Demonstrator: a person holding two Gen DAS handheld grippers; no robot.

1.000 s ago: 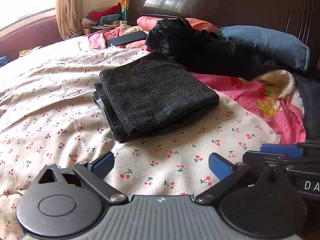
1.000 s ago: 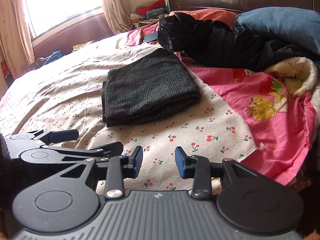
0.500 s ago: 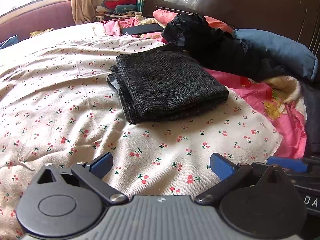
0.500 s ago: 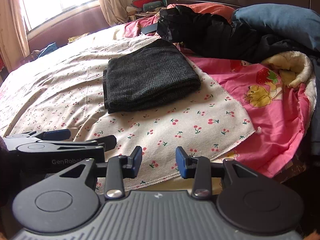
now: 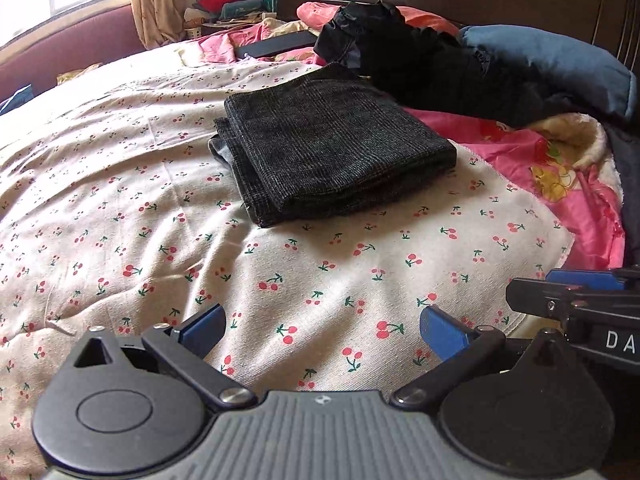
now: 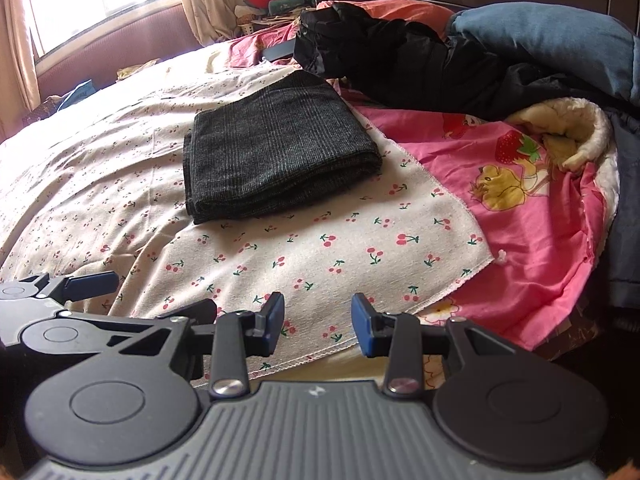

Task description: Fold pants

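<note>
Dark grey checked pants (image 5: 328,152) (image 6: 276,156) lie folded into a thick rectangle on the cherry-print sheet (image 5: 120,208) (image 6: 120,184), untouched. My left gripper (image 5: 322,330) hovers well short of them near the bed's edge, its blue pads wide apart with only sheet between. My right gripper (image 6: 318,322) also hangs back from the pants, its pads parted by a narrower gap and holding nothing. Each gripper shows at the edge of the other's view: the right gripper's finger (image 5: 580,292), the left gripper's finger (image 6: 80,286).
A heap of black clothing (image 5: 420,60) (image 6: 400,64) and a blue pillow (image 5: 560,68) (image 6: 552,40) lie against the dark headboard. A pink cartoon-print blanket (image 6: 520,208) with fleece lining spreads to the right. Curtains and a window seat stand at the far left.
Both views have swung and tipped slightly, so the folded pants sit a little differently in frame. The pants have not moved, and both grippers' jaws keep the same gaps.
</note>
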